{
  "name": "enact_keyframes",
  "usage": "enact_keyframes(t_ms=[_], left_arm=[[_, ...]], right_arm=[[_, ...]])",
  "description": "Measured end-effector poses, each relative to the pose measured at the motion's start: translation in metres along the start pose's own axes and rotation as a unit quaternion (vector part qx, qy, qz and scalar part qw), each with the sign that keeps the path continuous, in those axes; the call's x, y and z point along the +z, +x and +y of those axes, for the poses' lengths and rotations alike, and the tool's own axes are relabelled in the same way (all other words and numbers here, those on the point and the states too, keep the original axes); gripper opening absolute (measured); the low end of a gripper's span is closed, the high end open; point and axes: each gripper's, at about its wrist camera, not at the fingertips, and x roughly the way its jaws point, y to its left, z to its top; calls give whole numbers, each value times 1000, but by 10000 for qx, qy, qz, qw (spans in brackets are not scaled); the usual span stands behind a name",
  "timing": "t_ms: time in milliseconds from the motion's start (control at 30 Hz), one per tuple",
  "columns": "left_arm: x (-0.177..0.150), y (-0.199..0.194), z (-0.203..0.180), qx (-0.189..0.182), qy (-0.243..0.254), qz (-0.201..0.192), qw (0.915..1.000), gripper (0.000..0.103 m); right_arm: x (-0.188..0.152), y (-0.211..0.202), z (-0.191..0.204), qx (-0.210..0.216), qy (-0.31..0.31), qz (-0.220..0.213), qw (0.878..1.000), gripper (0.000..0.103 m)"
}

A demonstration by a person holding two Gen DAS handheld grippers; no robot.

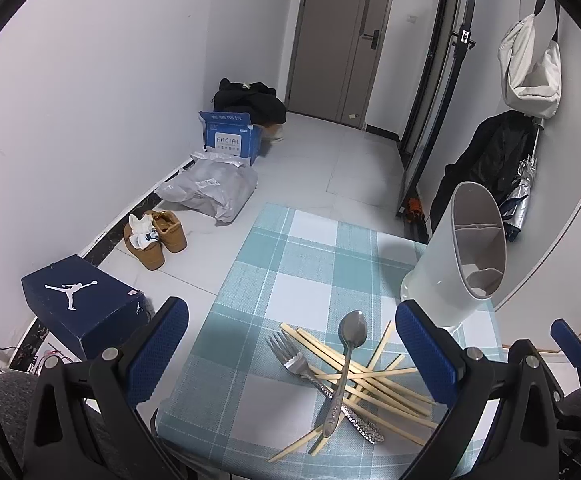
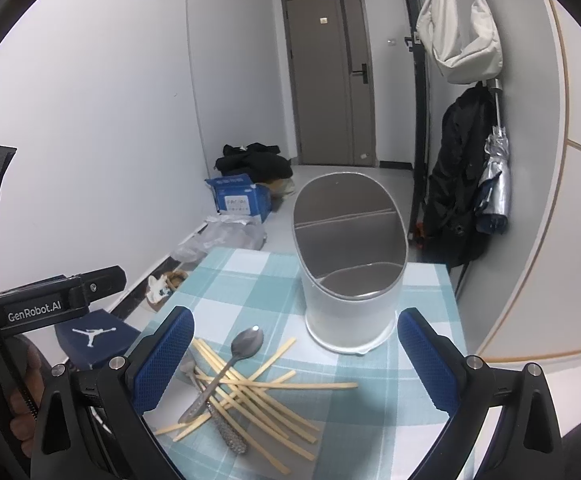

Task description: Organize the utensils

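Note:
A metal spoon (image 1: 346, 356) (image 2: 230, 364), a metal fork (image 1: 310, 376) (image 2: 206, 396) and several wooden chopsticks (image 1: 374, 380) (image 2: 258, 396) lie in a loose pile on the checked tablecloth (image 1: 290, 264) (image 2: 370, 412). A white utensil holder (image 1: 462, 248) (image 2: 350, 260) with inner dividers stands upright behind the pile, with nothing in it. My left gripper (image 1: 290, 352) hovers open over the pile, nothing between its blue pads. My right gripper (image 2: 296, 360) is open too, framing the pile and the holder's base. One of its fingers (image 1: 570, 340) shows at the right edge of the left wrist view.
The small table drops off to a tiled floor on the left. There lie a dark blue shoe box (image 1: 86, 300), tan shoes (image 1: 154, 240), a grey bag (image 1: 210, 188) and a blue carton (image 1: 230, 136). A curved white wall (image 2: 530, 240) stands close on the right.

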Motion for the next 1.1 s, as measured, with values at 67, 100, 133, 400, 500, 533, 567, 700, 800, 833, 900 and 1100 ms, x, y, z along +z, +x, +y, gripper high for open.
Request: enact_keyframes(t_ms=[67, 100, 133, 400, 500, 533, 567, 700, 800, 833, 900, 1100], left_arm=[[0, 0, 1, -15, -3, 1, 10000, 102], [0, 0, 1, -6, -8, 7, 10000, 102], [0, 0, 1, -17, -12, 15, 10000, 102], [0, 1, 1, -46, -32, 64, 10000, 102], [-1, 1, 0, -61, -48, 53, 10000, 102], [-1, 1, 0, -73, -51, 58, 9999, 102], [-2, 1, -1, -82, -50, 67, 9999, 102], [-2, 2, -1, -107, -57, 77, 9999, 102], [-3, 2, 0, -118, -81, 88, 9999, 102], [-3, 2, 1, -123, -95, 94, 9998, 102], [-2, 2, 2, -131, -110, 112, 9998, 102], [-2, 4, 1, -159, -113, 133, 9997, 102]], right_arm=[[0, 0, -1, -2, 19, 5, 10000, 103], [0, 0, -2, 1, 30, 12, 10000, 103], [0, 0, -2, 8, 43, 18, 10000, 103], [-1, 0, -3, 0, 55, 8, 10000, 103], [-1, 1, -5, -11, 96, 25, 10000, 103], [-1, 0, -5, -8, 108, 15, 9999, 103], [-1, 0, -5, -12, 115, 5, 9999, 103], [-1, -1, -5, -30, 107, -9, 9999, 103], [-1, 0, -4, -30, 107, -5, 9999, 103], [-1, -1, -4, -33, 110, -12, 9999, 103], [-1, 0, -4, -38, 117, -12, 9999, 103], [0, 2, -8, 133, 237, 34, 9996, 103]])
